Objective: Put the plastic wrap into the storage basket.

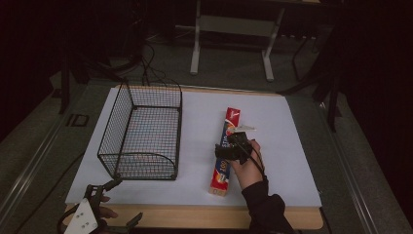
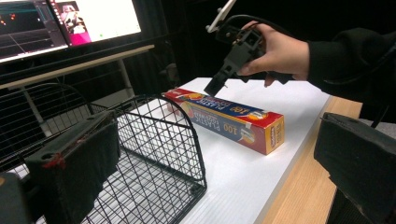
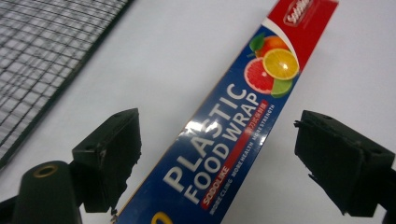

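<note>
Red and blue cardboard — the plastic food wrap box (image 1: 224,156) lies flat on the white sheet (image 1: 195,146), to the right of the wire basket (image 1: 141,134). Above the box we see the right gripper (image 3: 217,154), jaws spread on both sides, not touching it. The left gripper (image 2: 219,168) waits near the basket's front corner — also spread, holding nothing.

food wrap box (image 2: 233,122), wire basket (image 2: 154,140), right gripper (image 2: 215,86)
</note>
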Action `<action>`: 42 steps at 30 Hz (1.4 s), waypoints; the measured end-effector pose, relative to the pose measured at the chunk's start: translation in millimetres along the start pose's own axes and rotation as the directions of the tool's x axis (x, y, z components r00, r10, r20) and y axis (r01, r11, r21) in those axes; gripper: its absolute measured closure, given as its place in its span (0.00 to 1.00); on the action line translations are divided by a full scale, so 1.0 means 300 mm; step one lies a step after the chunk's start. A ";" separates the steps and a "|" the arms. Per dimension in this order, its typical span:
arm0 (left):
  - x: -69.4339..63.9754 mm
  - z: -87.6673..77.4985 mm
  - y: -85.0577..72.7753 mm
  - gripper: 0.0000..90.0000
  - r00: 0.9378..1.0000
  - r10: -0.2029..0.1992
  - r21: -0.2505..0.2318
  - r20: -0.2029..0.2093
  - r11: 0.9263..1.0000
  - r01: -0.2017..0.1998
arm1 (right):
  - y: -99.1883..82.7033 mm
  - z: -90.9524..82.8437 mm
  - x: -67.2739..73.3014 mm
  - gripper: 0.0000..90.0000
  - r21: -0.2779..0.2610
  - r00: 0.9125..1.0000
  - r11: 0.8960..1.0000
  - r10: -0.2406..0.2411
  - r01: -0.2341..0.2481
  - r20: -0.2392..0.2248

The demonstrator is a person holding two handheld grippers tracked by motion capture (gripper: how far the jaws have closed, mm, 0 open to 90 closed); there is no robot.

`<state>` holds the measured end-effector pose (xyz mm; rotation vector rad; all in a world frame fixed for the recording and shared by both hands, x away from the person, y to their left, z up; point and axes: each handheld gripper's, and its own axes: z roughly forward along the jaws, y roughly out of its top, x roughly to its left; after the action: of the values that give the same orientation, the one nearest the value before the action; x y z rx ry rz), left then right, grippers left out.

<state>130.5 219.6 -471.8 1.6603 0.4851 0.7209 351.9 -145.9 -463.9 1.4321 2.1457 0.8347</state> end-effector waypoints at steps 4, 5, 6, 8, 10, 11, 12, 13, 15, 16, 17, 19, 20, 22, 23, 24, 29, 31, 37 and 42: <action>0.000 0.000 0.000 0.01 1.000 0.003 0.002 -0.001 1.000 -0.003 | 0.028 0.032 -0.009 0.16 0.052 0.999 0.998 0.037 -0.039 0.024; 0.000 0.000 0.000 0.01 1.000 0.003 0.002 -0.001 1.000 -0.003 | 0.035 0.041 -0.012 0.16 0.064 0.998 0.997 0.048 -0.050 0.030; 0.000 0.000 0.000 0.01 1.000 0.005 0.003 0.000 1.000 -0.005 | 0.042 0.050 -0.017 0.16 0.078 0.998 0.995 0.057 -0.060 0.035; -0.002 0.001 -0.001 0.01 1.000 0.008 0.003 0.001 1.000 -0.008 | 0.055 0.072 -0.032 0.16 0.103 0.995 0.990 0.091 -0.095 0.042; -0.003 0.001 -0.001 0.01 1.000 0.009 0.003 0.001 1.000 -0.009 | 0.064 0.089 -0.043 0.16 0.122 0.993 0.986 0.111 -0.116 0.047; -0.003 0.002 -0.001 0.01 1.000 0.010 0.003 0.001 1.000 -0.010 | 0.064 0.089 -0.043 0.16 0.122 0.993 0.986 0.111 -0.116 0.047; -0.003 0.002 -0.001 0.01 1.000 0.009 0.003 0.001 1.000 -0.009 | 0.069 0.098 -0.046 0.16 0.129 0.991 0.984 0.118 -0.124 0.056; -0.002 0.002 -0.001 0.01 1.000 0.008 0.003 0.003 1.000 -0.008 | 0.079 0.116 -0.050 0.16 0.149 0.989 0.979 0.131 -0.140 0.066; -0.002 0.003 -0.002 0.01 1.000 0.008 0.004 0.003 1.000 -0.008 | 0.085 0.125 -0.051 0.16 0.157 0.988 0.977 0.135 -0.144 0.071; -0.002 0.003 -0.002 0.01 1.000 0.008 0.005 0.003 1.000 -0.008 | 0.095 0.140 -0.050 0.16 0.177 0.985 0.971 0.151 -0.164 0.082; -0.003 0.003 -0.002 0.01 1.000 0.009 0.005 0.003 1.000 -0.009 | 0.099 0.148 -0.049 0.16 0.187 0.984 0.967 0.157 -0.171 0.087; -0.004 0.003 -0.001 0.01 1.000 0.011 0.004 0.002 1.000 -0.011 | 0.104 0.164 -0.049 0.16 0.207 0.979 0.958 0.181 -0.197 0.093; -0.004 0.002 -0.001 0.01 1.000 0.012 0.004 0.001 1.000 -0.012 | 0.104 0.172 -0.051 0.16 0.218 0.977 0.953 0.194 -0.209 0.092; -0.004 0.002 -0.001 0.01 1.000 0.012 0.004 0.001 1.000 -0.012 | 0.105 0.179 -0.053 0.16 0.227 0.973 0.947 0.210 -0.226 0.094; -0.004 0.002 -0.001 0.01 1.000 0.013 0.004 0.001 1.000 -0.013 | 0.102 0.199 -0.059 0.17 0.252 0.966 0.933 0.244 -0.259 0.088; -0.004 0.002 -0.001 0.01 1.000 0.013 0.004 0.001 1.000 -0.013 | 0.102 0.199 -0.059 0.17 0.252 0.966 0.933 0.244 -0.259 0.088; -0.005 0.004 -0.002 0.01 1.000 0.018 0.007 0.001 1.000 -0.018 | 0.101 0.235 -0.057 0.20 0.299 0.951 0.903 0.295 -0.309 0.092; -0.006 0.004 -0.002 0.01 1.000 0.024 0.009 0.000 1.000 -0.024 | 0.103 0.237 -0.054 0.21 0.300 0.951 0.902 0.295 -0.310 0.097; -0.010 0.005 -0.001 0.01 1.000 0.031 0.009 0.001 0.999 -0.031 | 0.102 0.261 -0.051 0.29 0.335 0.951 0.891 0.277 -0.307 0.136; -0.010 0.005 -0.001 0.01 1.000 0.031 0.008 -0.001 0.999 -0.031 | 0.102 0.268 -0.041 0.32 0.349 0.951 0.886 0.269 -0.307 0.153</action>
<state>129.5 216.7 -472.9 1.6784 0.4644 0.7431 428.6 -128.9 -501.4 1.9758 2.1191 0.4492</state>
